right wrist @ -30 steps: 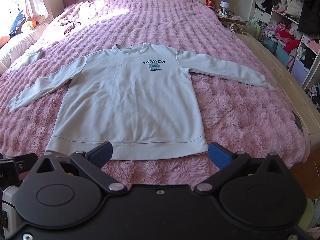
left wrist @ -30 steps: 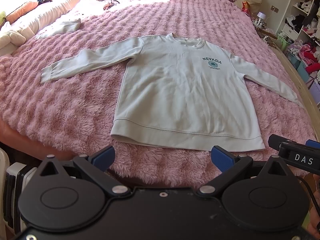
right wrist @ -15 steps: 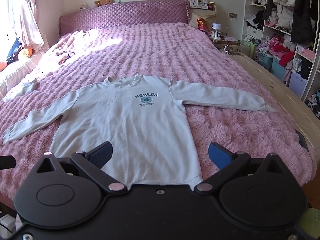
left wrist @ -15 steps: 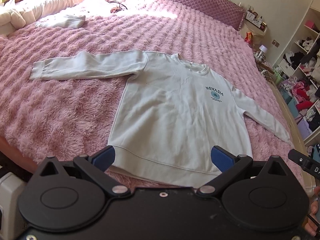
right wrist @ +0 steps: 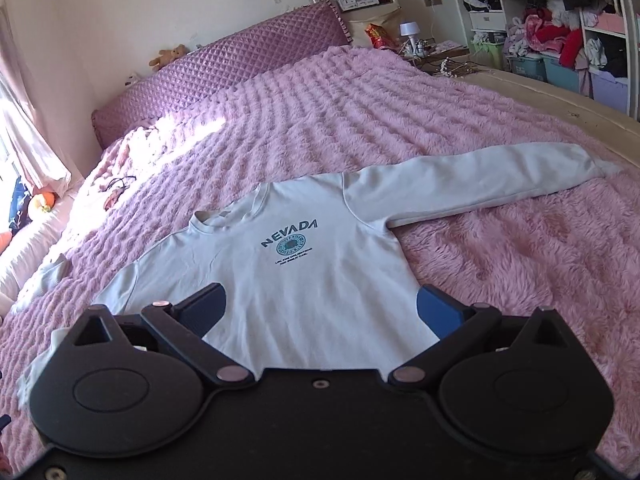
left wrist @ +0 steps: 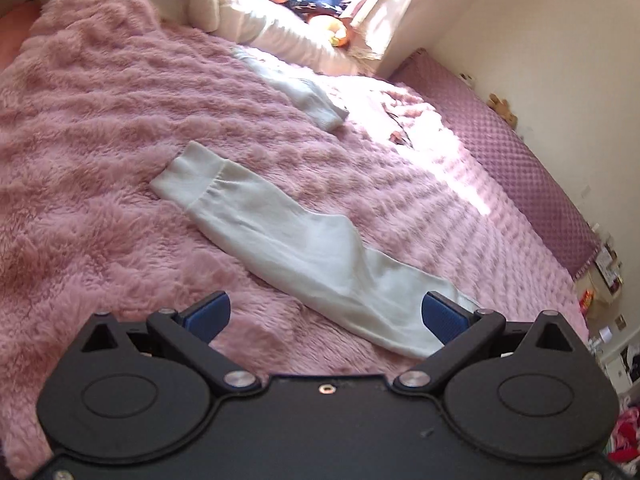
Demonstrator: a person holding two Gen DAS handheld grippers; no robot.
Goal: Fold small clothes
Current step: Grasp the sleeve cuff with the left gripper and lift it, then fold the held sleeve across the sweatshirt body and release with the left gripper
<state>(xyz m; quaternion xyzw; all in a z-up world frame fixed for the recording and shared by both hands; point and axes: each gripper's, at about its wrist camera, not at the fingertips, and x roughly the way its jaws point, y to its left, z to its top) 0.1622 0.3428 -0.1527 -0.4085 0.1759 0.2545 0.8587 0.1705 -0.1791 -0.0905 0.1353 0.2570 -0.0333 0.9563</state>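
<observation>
Pink shaggy bedspread (right wrist: 500, 128) covers a wide bed with a quilted purple headboard (right wrist: 224, 68), cluttered shelves (right wrist: 560, 20) at the right wall and a sunlit curtain (left wrist: 384, 4) by the window. On it a pale sweatshirt (right wrist: 312, 272) printed NEVADA lies flat, sleeves out. The left gripper (left wrist: 326, 314) hovers spread wide over one sleeve (left wrist: 288, 240); the right gripper (right wrist: 320, 308) hovers equally spread above the chest, both holding nothing.
</observation>
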